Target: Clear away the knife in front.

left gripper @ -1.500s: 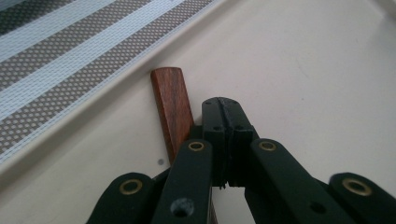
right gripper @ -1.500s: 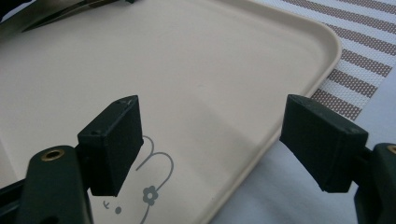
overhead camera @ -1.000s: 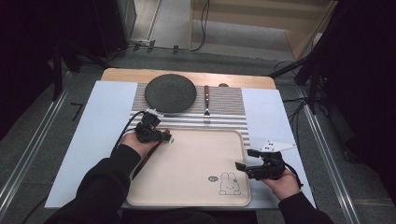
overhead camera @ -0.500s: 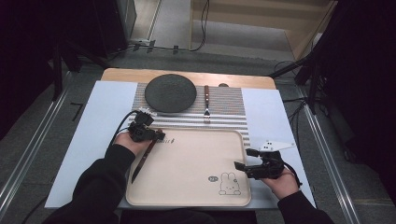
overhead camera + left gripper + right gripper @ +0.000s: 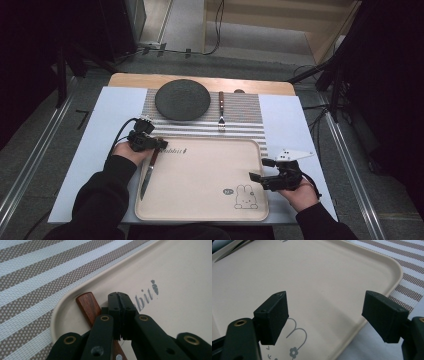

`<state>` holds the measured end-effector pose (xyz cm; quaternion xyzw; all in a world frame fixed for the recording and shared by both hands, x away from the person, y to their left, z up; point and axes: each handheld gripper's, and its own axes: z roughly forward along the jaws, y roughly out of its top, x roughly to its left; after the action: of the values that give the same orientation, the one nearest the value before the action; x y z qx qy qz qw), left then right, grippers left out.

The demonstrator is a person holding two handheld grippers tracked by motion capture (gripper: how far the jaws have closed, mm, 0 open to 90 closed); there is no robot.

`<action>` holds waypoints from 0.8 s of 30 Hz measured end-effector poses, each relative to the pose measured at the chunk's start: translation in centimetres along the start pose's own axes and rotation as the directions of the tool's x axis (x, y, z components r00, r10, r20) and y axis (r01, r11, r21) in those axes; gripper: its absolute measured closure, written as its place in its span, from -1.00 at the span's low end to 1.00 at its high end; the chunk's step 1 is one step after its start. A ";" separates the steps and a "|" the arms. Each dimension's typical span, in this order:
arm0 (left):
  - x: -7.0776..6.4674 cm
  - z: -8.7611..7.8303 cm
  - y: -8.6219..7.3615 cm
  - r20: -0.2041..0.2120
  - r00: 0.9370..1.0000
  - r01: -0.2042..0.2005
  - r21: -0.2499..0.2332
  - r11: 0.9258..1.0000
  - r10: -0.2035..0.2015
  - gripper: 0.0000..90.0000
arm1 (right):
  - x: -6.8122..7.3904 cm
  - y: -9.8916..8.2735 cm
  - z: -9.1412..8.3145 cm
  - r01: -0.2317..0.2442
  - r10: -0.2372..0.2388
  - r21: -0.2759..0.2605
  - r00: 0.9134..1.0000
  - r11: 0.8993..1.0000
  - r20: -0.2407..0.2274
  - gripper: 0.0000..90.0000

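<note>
- High view, far left: your left tongs (image 5: 159, 144) sit at the tray's (image 5: 200, 216) near-left corner, over the knife (image 5: 148, 172).
- Your left tongs' view shows the jaws pressed flat together with nothing between the pads; the knife's wooden handle (image 5: 87, 305) lies just beside and under them, its end near the tray's rounded rim (image 5: 58, 312).
- The knife lies inside the tray along its left edge, handle toward the striped mat (image 5: 250, 112), blade pointing back toward you.
- Beyond the tray, a dark plate (image 5: 182, 99) rests on the mat.
- Just right of the plate, a fork (image 5: 221, 110) lies on the same mat, apart from the plate.
- The tray carries a rabbit drawing (image 5: 243, 196) near its right front corner.
- Your right tongs (image 5: 255, 177) hover at that corner, beside the drawing.
- Your right tongs' view shows the jaws spread wide and empty, with the tray's bare floor (image 5: 324, 285) between them.
- A pale blue sheet (image 5: 95, 145) covers the tabletop under it all.
</note>
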<state>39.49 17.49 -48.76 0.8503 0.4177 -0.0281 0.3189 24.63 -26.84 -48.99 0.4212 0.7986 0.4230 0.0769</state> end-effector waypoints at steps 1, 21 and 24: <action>0.1 -0.1 -0.1 0.002 1.000 0.004 -0.002 1.000 -0.004 0.97 | 0.0 0.0 0.0 0.001 -0.001 0.000 1.000 1.000 0.000 -0.58; -1.4 -3.1 -1.1 0.117 0.992 -0.026 -0.126 0.992 0.041 0.06 | 0.0 0.4 0.2 -0.023 0.022 -0.023 1.000 0.999 -0.022 -0.59; -1.6 -3.9 -1.4 0.147 0.988 -0.022 -0.157 0.987 0.046 -0.08 | 0.0 0.5 0.2 -0.035 0.034 -0.027 0.999 0.999 -0.033 -0.59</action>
<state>36.55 19.20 -45.92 0.8253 0.3789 -0.0540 0.4151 24.98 -26.56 -48.76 0.4266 0.7866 0.4420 0.0623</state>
